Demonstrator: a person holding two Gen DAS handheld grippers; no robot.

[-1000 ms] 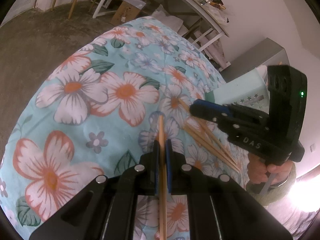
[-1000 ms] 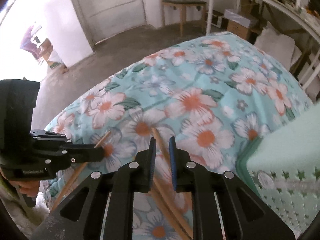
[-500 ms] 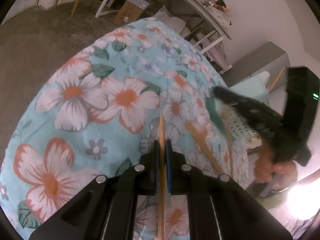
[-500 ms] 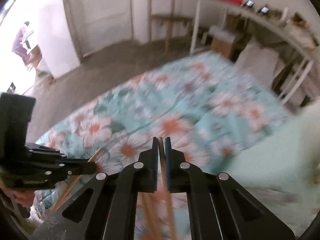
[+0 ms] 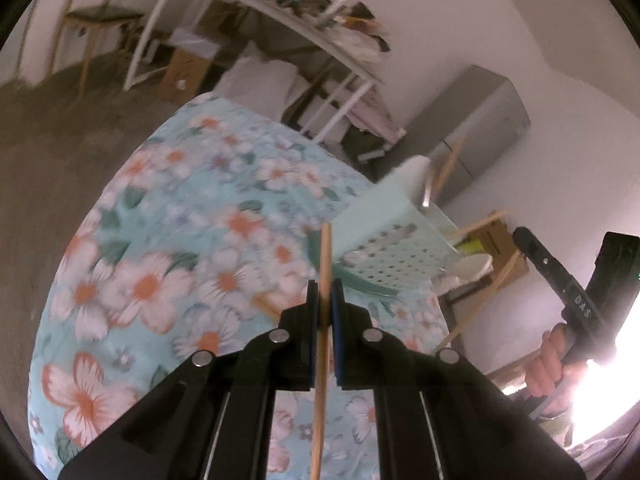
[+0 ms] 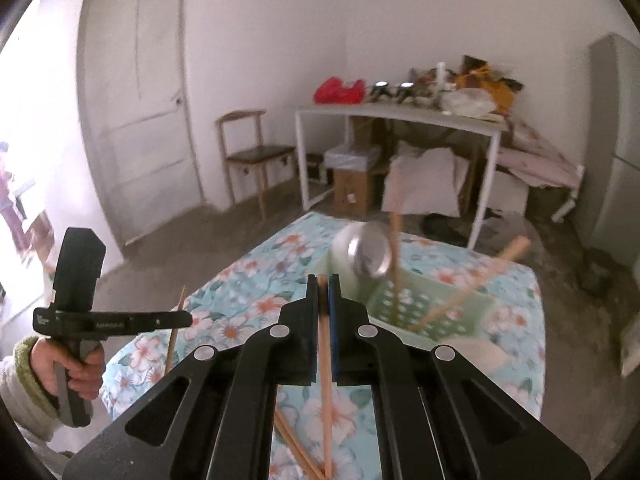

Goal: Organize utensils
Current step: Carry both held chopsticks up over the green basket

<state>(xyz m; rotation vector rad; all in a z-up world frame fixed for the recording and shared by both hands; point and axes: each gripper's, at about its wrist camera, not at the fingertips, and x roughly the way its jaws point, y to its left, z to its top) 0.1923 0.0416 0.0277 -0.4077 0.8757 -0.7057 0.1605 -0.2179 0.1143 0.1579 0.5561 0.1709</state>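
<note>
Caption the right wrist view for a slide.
Right gripper clamps a chopstick above the floral tablecloth, facing the green utensil basket.

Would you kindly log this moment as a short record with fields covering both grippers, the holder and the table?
left gripper: shut on a wooden chopstick
right gripper: shut on another wooden chopstick
holder: pale green perforated plastic basket on the table, holding a metal spoon and wooden sticks
table: turquoise floral tablecloth; loose chopsticks lying below the right gripper
</note>
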